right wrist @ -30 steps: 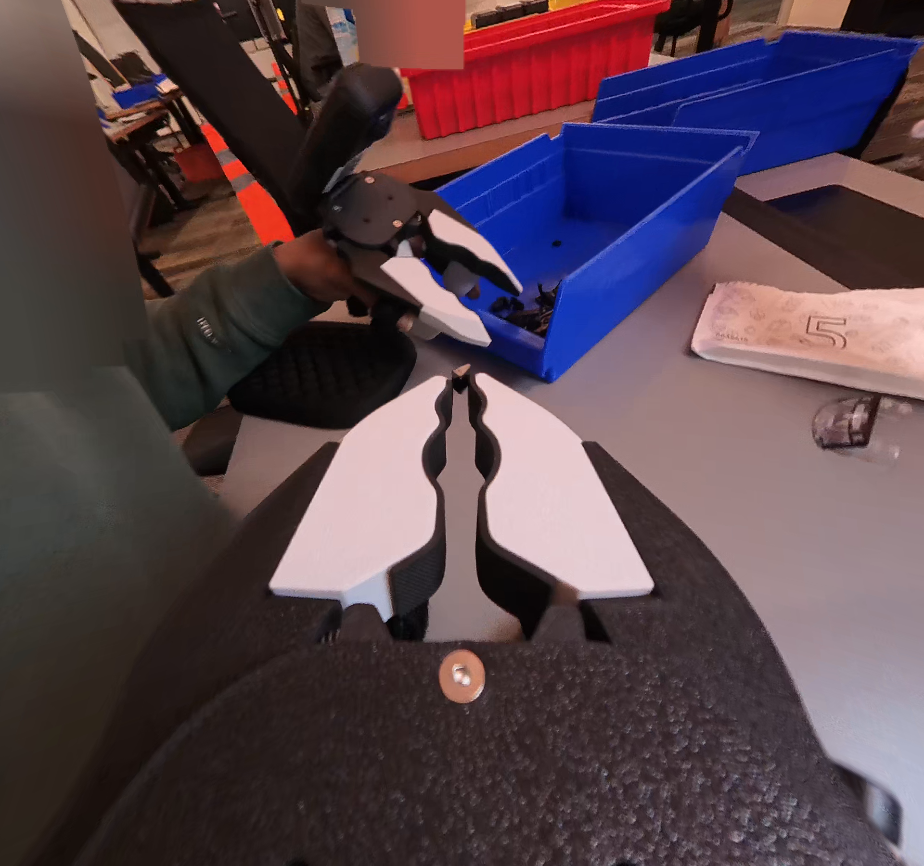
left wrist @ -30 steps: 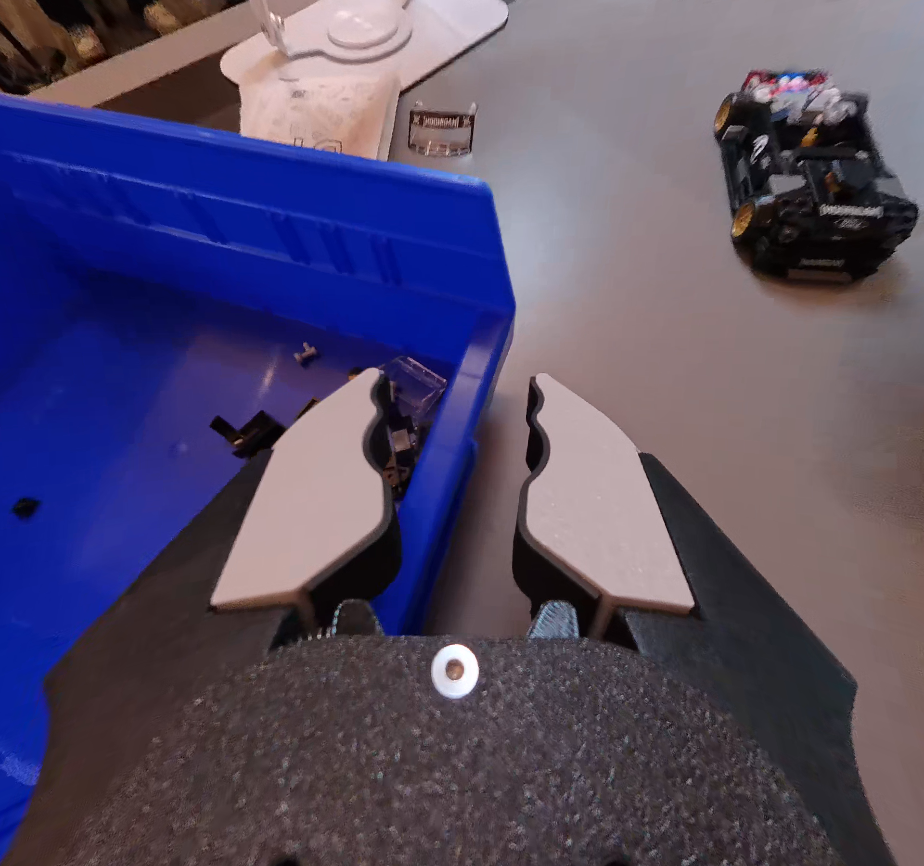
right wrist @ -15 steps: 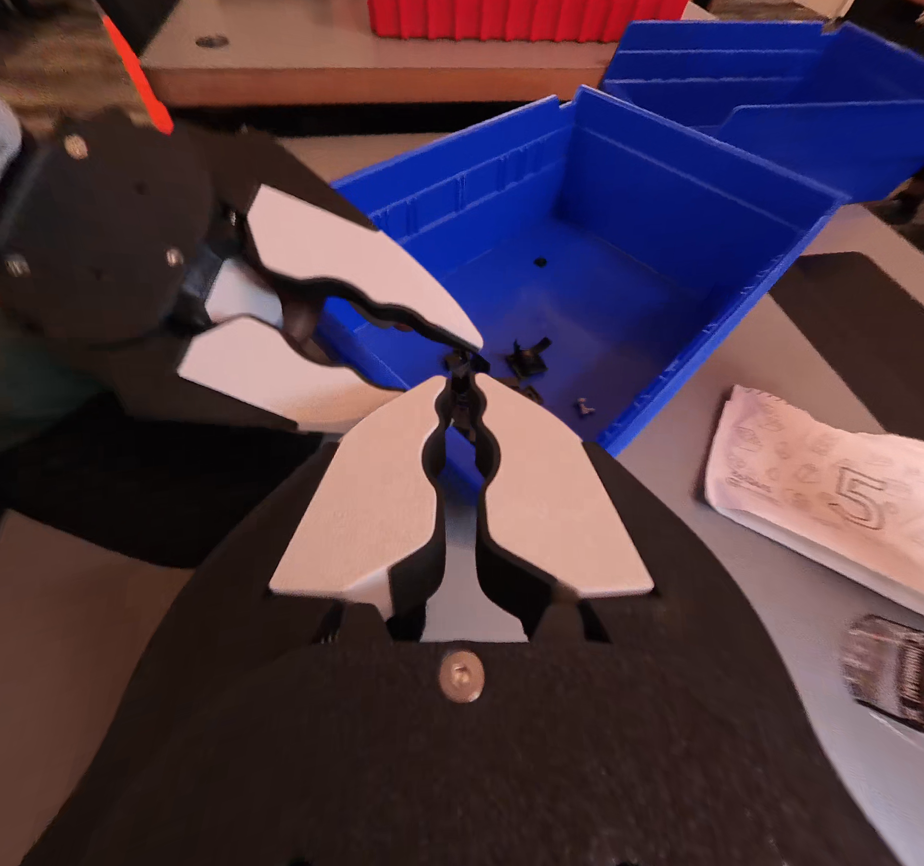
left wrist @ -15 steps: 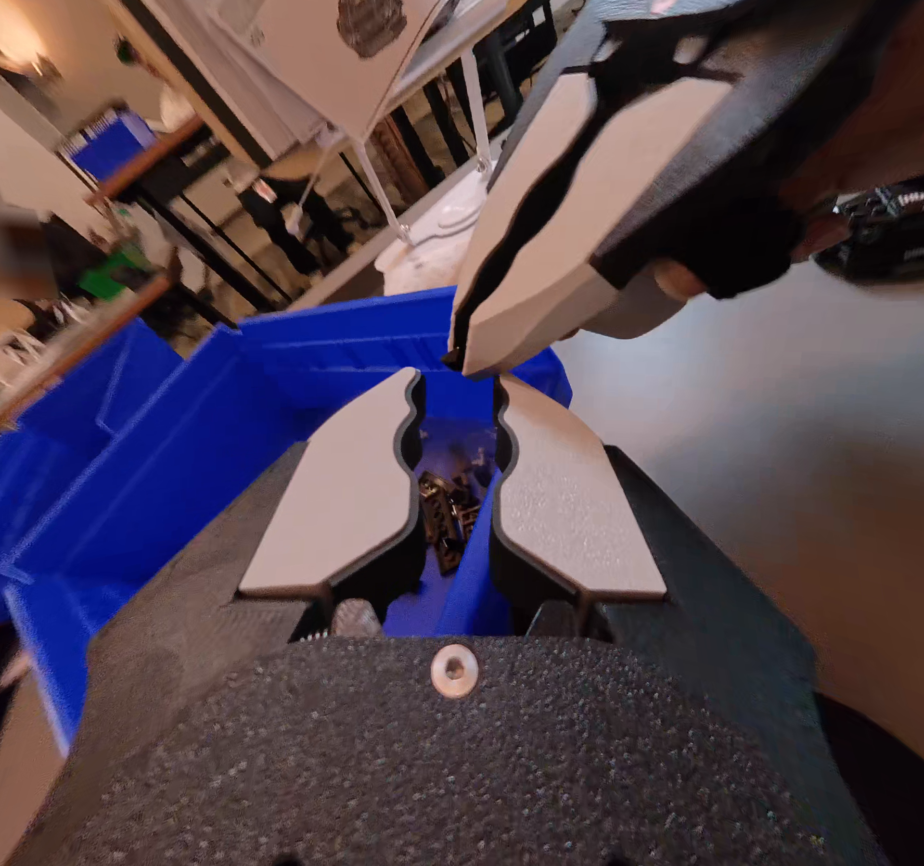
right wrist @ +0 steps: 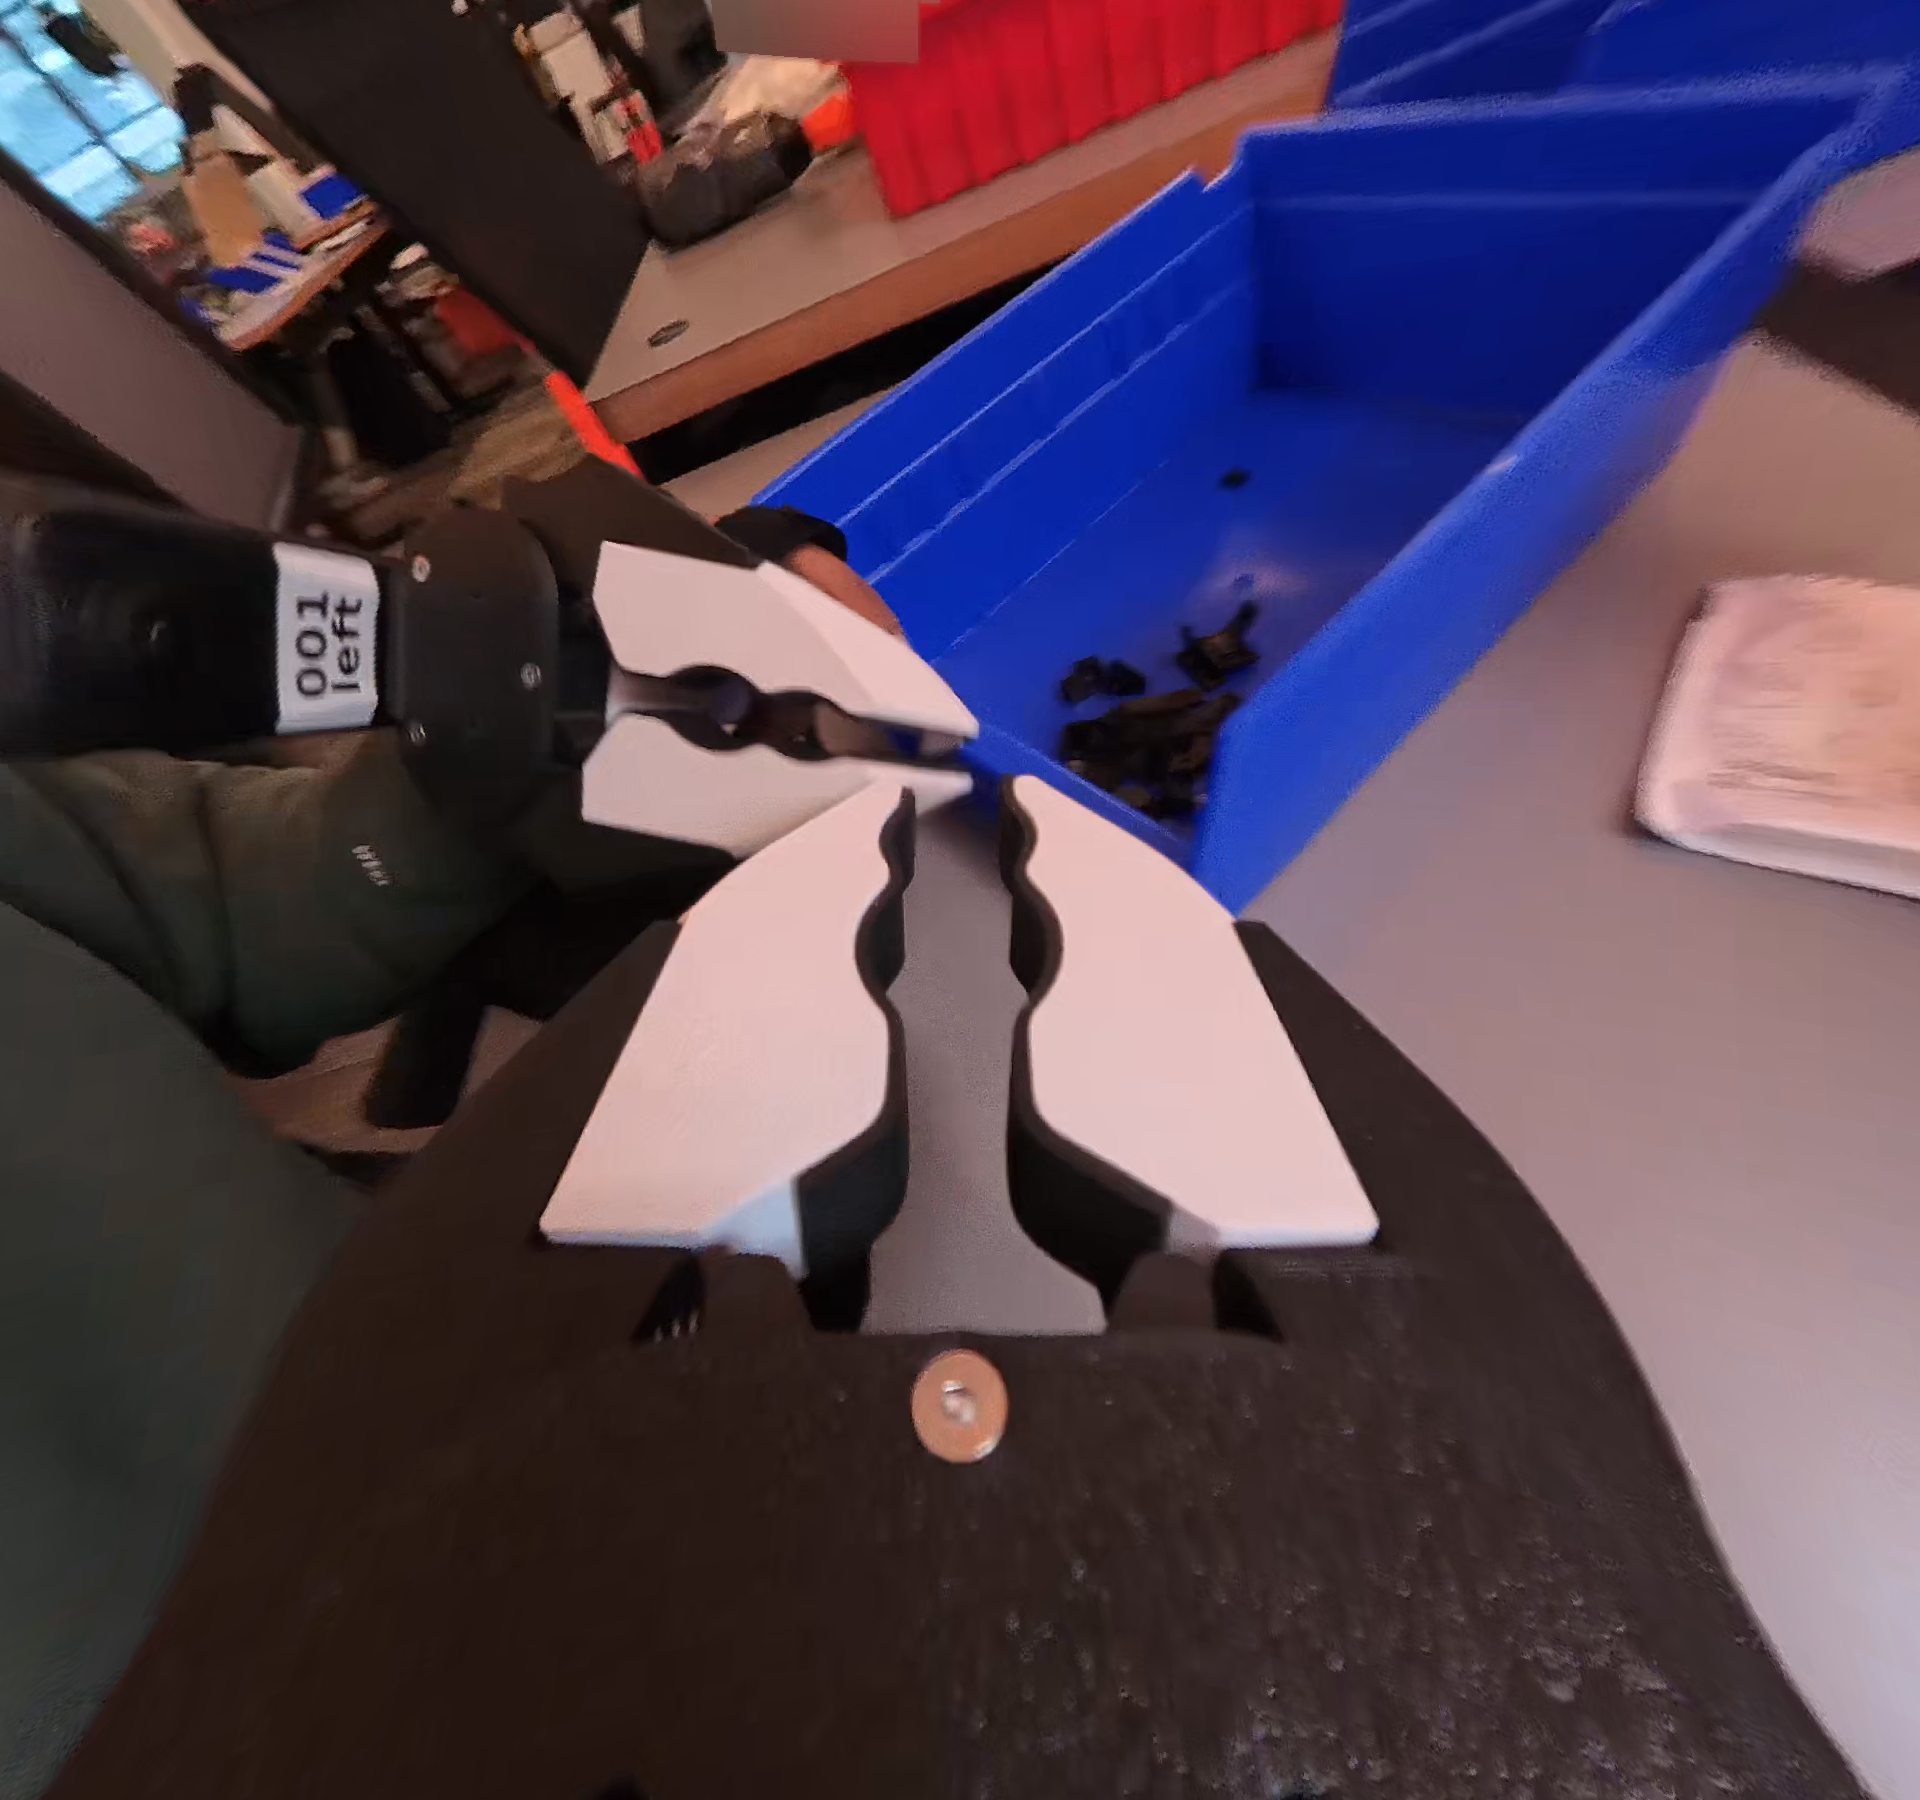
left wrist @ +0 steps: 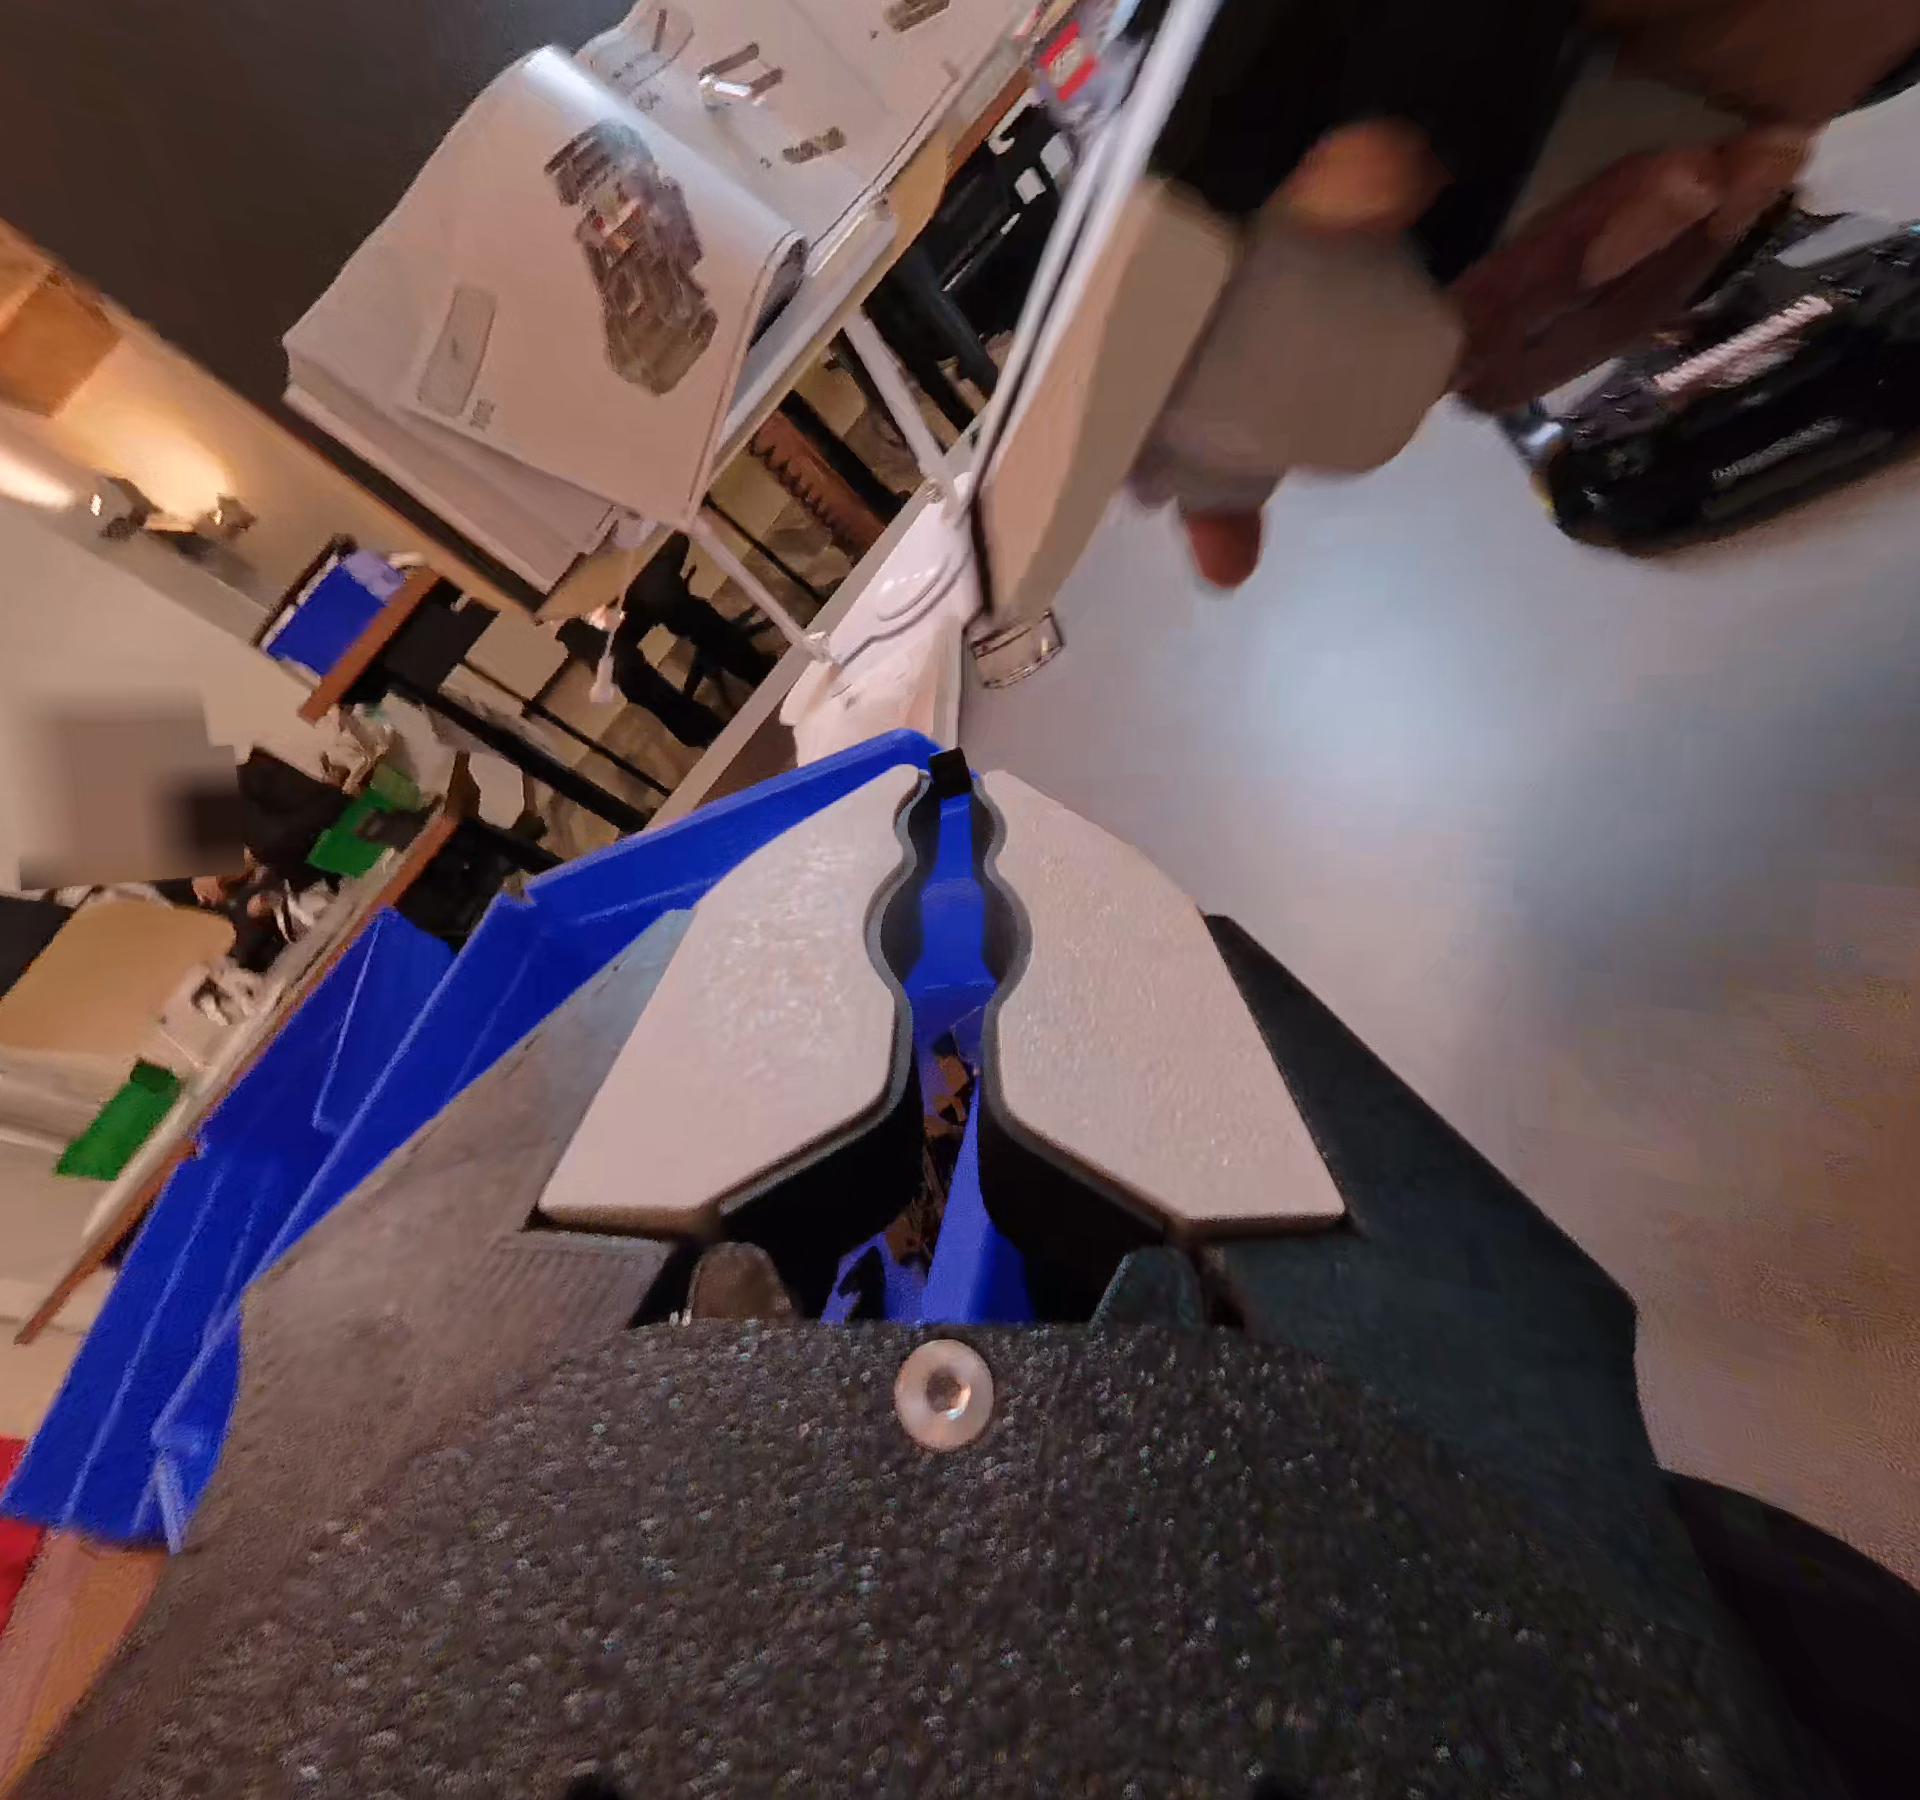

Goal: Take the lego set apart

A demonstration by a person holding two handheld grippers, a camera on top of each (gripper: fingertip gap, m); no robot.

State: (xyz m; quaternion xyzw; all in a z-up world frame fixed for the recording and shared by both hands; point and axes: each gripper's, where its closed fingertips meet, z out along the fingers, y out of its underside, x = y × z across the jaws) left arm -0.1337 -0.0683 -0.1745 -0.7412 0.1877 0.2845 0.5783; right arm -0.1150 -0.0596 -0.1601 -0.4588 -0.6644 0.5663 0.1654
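My left gripper (left wrist: 951, 789) is shut on a small black lego piece (left wrist: 948, 771) at its fingertips, held over the near corner of the blue bin (left wrist: 665, 857). In the right wrist view it (right wrist: 951, 737) comes in from the left, just in front of my right gripper (right wrist: 956, 794), which is open and empty with a narrow gap. The right gripper (left wrist: 1013, 587) shows blurred at the upper right of the left wrist view. The black lego car (left wrist: 1725, 410) sits on the grey table behind it. Several loose black pieces (right wrist: 1153, 722) lie in the bin (right wrist: 1351, 316).
A white paper bag (right wrist: 1787, 732) lies on the table right of the bin. A clear lego part (left wrist: 1016, 644) sits near a white stand holding an open instruction booklet (left wrist: 582, 296). A red bin (right wrist: 1122, 36) and more blue bins stand farther back. Less than 4 cm separates the two grippers' tips. From either gripper's tips it is about 20 cm to the black lego car (left wrist: 1725, 410).
The small black piece has passed from my right gripper to my left. The left gripper closed on it, and the right gripper opened and drew back a little.
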